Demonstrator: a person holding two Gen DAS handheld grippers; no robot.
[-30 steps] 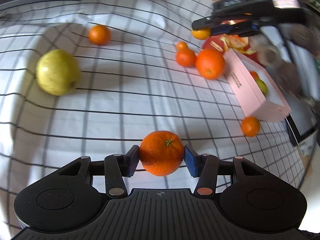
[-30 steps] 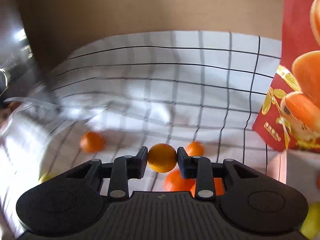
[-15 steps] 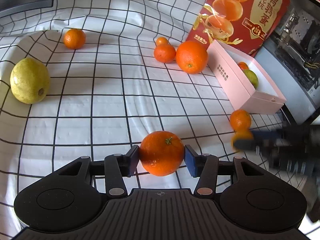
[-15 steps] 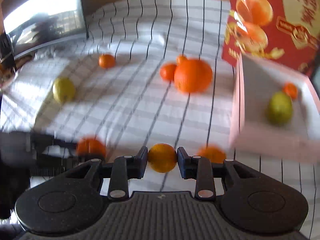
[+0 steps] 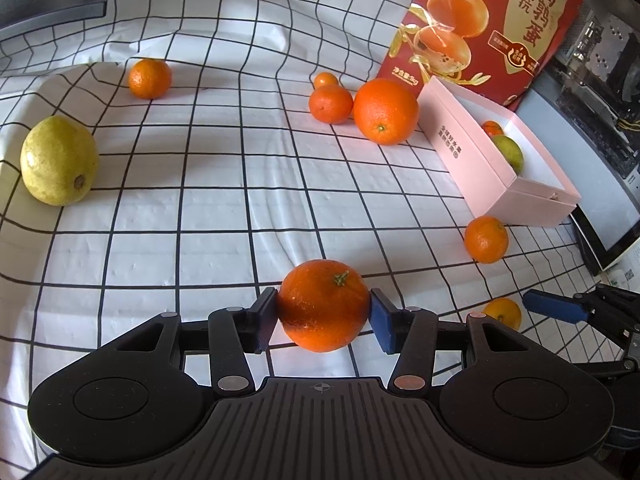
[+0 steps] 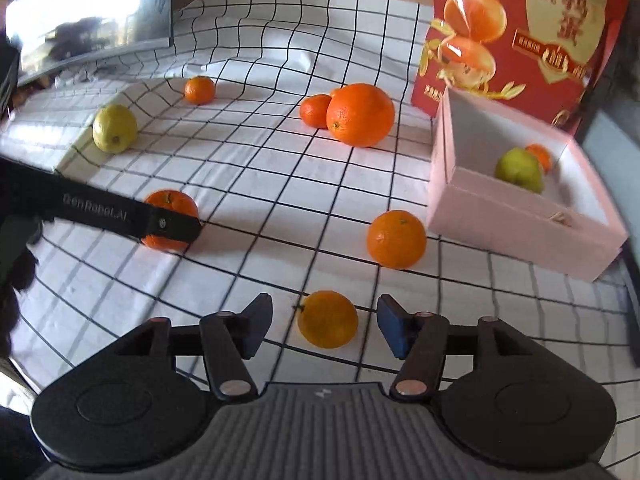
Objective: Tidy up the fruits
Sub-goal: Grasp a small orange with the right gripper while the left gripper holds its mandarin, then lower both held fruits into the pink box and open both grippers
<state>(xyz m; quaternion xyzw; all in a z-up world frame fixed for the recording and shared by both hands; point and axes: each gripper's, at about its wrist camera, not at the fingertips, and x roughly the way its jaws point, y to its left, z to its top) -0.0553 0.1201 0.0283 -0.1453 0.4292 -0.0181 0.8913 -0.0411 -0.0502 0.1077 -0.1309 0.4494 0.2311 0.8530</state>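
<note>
My left gripper point(image 5: 323, 316) is shut on an orange point(image 5: 324, 305) just above the checked cloth; it also shows in the right wrist view point(image 6: 171, 219). My right gripper point(image 6: 325, 326) is open, with a small yellow-orange mandarin point(image 6: 328, 319) lying on the cloth between its fingers, touching neither; this mandarin also shows in the left wrist view point(image 5: 503, 312). A pink box point(image 6: 520, 224) at the right holds a green fruit point(image 6: 519, 170) and a small mandarin point(image 6: 540, 156).
On the cloth lie a large orange point(image 6: 360, 114), a mandarin point(image 6: 316, 110) beside it, a mandarin point(image 6: 397, 239) by the box, a far mandarin point(image 6: 199, 89) and a yellow pear point(image 6: 115, 128). A red bag point(image 6: 520, 32) stands behind the box. A monitor point(image 6: 88, 16) stands far left.
My right gripper has come down near the front of the cloth, opened, and let go of the small mandarin, which now lies between its fingers. My left gripper still holds the orange.
</note>
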